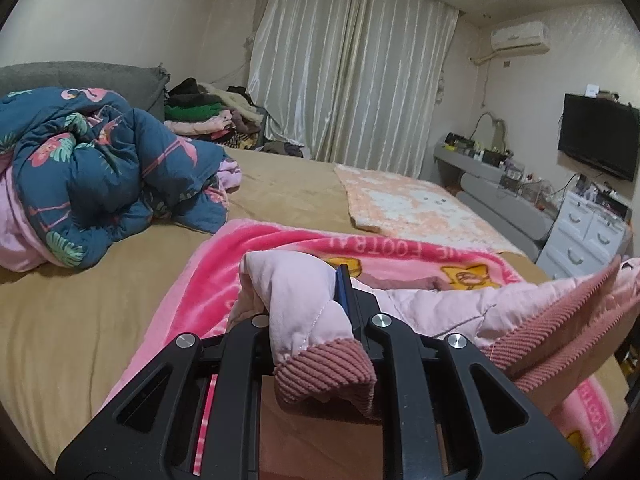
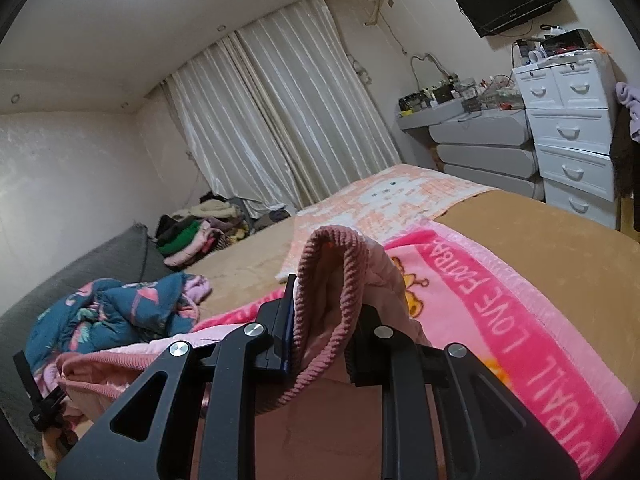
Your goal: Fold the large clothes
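A pale pink quilted garment (image 1: 436,308) with a darker pink ribbed hem hangs stretched between my two grippers above the bed. My left gripper (image 1: 320,304) is shut on one corner, with quilted cloth bunched over its fingers and the ribbed hem (image 1: 324,372) drooping toward the camera. My right gripper (image 2: 324,312) is shut on the other corner, where the ribbed hem (image 2: 332,276) loops up over its fingers. In the right wrist view the garment (image 2: 104,368) runs off to the lower left, where part of the left gripper's black frame (image 2: 36,408) shows.
Below lies a bright pink cartoon blanket (image 1: 224,276) on the tan bed (image 1: 80,320). A crumpled blue flamingo quilt (image 1: 100,168) sits at the left, a peach towel (image 1: 404,204) farther back. Stacked clothes (image 1: 208,116), curtains, white drawers (image 2: 572,136) and a wall television (image 1: 600,140) ring the bed.
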`<state>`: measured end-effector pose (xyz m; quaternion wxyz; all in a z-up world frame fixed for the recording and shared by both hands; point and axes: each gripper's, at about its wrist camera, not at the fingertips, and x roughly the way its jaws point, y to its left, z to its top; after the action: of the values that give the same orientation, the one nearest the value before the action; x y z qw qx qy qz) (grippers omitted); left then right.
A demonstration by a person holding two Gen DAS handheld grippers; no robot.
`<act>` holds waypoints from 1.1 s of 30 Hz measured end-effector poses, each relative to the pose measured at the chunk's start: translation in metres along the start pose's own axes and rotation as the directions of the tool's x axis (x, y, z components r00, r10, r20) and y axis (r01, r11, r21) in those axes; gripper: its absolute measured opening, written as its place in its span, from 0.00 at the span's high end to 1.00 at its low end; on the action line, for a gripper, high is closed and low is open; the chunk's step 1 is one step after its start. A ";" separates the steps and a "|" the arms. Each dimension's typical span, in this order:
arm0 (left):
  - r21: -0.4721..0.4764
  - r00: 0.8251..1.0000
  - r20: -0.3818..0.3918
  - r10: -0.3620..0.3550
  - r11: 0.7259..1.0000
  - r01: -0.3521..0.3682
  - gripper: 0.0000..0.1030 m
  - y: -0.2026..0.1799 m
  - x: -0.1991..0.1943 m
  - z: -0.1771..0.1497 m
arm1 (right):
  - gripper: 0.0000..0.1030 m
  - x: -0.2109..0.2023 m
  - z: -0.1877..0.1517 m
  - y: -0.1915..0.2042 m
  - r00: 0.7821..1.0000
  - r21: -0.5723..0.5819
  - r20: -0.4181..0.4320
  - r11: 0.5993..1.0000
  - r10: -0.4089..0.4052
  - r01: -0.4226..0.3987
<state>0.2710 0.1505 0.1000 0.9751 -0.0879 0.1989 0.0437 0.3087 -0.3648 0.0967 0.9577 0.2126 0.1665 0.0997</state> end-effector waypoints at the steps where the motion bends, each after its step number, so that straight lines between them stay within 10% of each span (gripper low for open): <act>1: -0.001 1.000 -0.005 0.003 1.000 -0.003 0.92 0.001 0.004 0.000 | 0.82 0.004 0.000 -0.001 1.000 -0.004 -0.004 1.000 -0.008 0.008; 33: 0.000 0.978 -0.210 0.013 1.000 -0.014 0.89 0.025 0.133 -0.035 | 0.77 0.199 -0.041 -0.040 0.907 -0.035 -0.366 0.977 -0.207 0.209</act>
<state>0.3765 0.1747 0.0123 0.9482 -0.0912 0.3016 0.0409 0.4828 -0.3332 -0.0113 0.9141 0.1738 0.3646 0.0349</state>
